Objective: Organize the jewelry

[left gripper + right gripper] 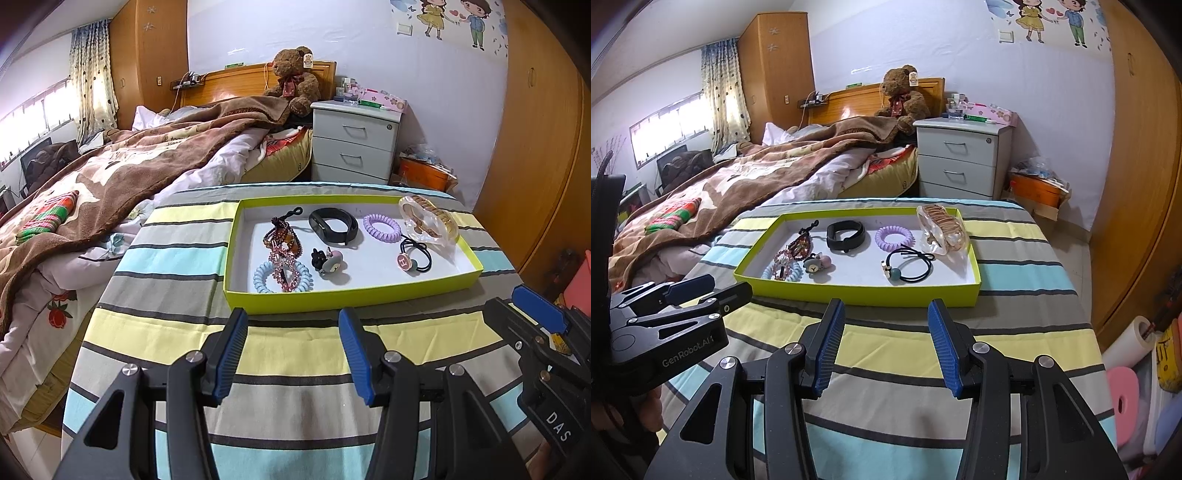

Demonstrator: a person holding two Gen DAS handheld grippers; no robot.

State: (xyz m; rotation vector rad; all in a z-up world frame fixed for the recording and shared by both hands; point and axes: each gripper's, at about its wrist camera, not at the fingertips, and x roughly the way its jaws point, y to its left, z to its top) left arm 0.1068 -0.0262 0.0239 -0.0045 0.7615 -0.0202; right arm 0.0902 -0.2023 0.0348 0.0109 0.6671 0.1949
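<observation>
Both grippers hover open and empty over the striped cloth (pixel 295 347), short of the tray (pixel 347 295) of jewelry.

The left gripper (pixel 293 323) and right gripper (pixel 886 314) each show ribbed blue pads on black plastic arms, jaws apart with only cloth between them. Just beyond the jaw tips sits the shallow rectangular tray, lime-green card walls, white floor. Inside: a smooth black wristband (pixel 333 226), a lilac coiled hair tie (pixel 381 227), a pale blue coiled hair tie (pixel 282 277) half hidden under a glittery pink beaded bracelet (pixel 283 263), a black elastic (pixel 415 255) with a round charm, and a small cartoon clip (pixel 328 263) of unclear form. A clear plastic packet (pixel 428 219) leans on the tray's far right corner; its gold contents are hard to read. Each gripper appears cut off at the edge of the other's view.
</observation>
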